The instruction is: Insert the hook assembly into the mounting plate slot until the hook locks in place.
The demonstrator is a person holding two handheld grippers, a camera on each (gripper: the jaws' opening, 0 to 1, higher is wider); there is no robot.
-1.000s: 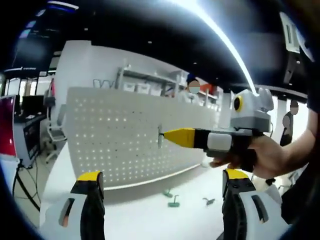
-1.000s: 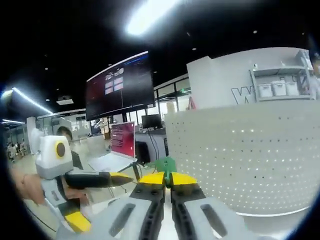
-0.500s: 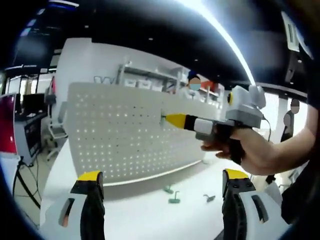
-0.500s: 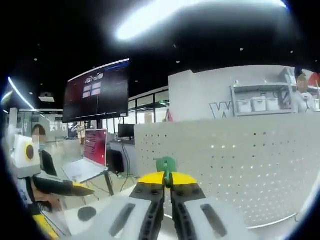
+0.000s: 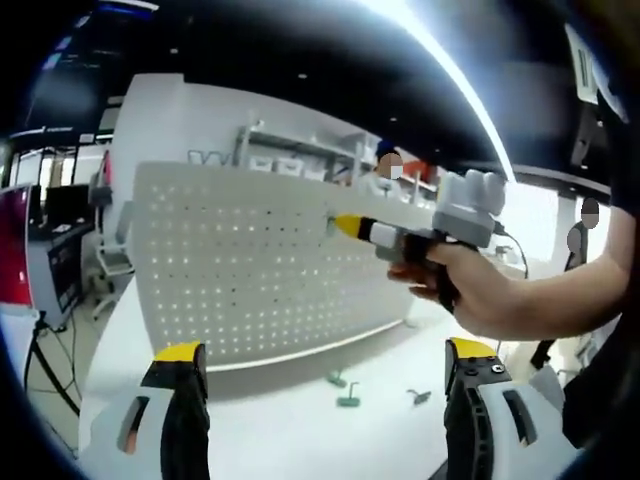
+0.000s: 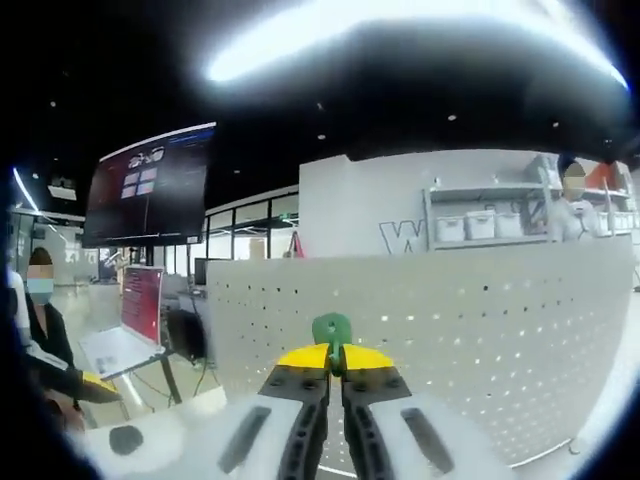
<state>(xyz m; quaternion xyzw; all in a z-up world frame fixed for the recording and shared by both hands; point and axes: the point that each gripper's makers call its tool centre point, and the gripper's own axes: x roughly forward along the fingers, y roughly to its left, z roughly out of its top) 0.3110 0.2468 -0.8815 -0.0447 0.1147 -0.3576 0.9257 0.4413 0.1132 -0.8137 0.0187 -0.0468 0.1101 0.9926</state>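
My right gripper (image 6: 335, 362) pinches the green hook (image 6: 332, 329), pointing straight at the pegboard (image 6: 480, 350) ahead; my left gripper (image 5: 325, 375) gapes empty.

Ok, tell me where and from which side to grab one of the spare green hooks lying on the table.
Judging by its pose, take the middle green hook by its upright stem, coming straight down from above: its base lies flat on the white table, so only the stem stands proud. The open left gripper is free; the right gripper is shut on a hook.
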